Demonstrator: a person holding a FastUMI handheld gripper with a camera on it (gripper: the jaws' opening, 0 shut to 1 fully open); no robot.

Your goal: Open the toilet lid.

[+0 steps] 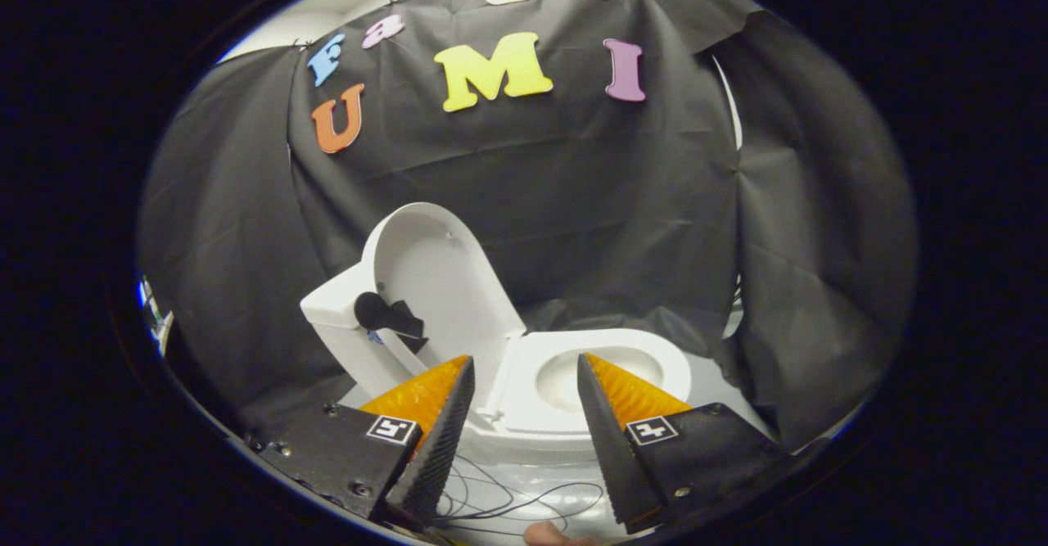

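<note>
Black cloth (622,202) hangs in folds behind everything, with strips of a pale wall showing past its upper edge and through a gap on the right. Your toilet (524,399) sits on a light, glossy floor (524,480) in front of that cloth, just ahead of your tool (526,370). Its lid (438,276) is already up: it stands raised and leaning back to the left against the tank (344,325), its pale inner face turned toward you. A dark patch (389,315) sits against the tank's top edge beside the lid's left side; you cannot tell what it is. To the right of the lid the seat (606,345) lies flat, and the bowl's hollow (573,382) shows open within its ring. Your tool's two fingers are spread wide apart and hold nothing; the gap between them frames the seat's near left part and the hinge area. The left fingertip (458,374) sits in front of the lid's lower edge, and the right fingertip (594,374) overlaps the bowl's opening, though you cannot tell whether either touches the toilet. Thin dark wires (516,501) loop across the floor between the finger bases, near you. A fingertip of your hand (544,534) shows at the very near edge, below the wires.
</note>
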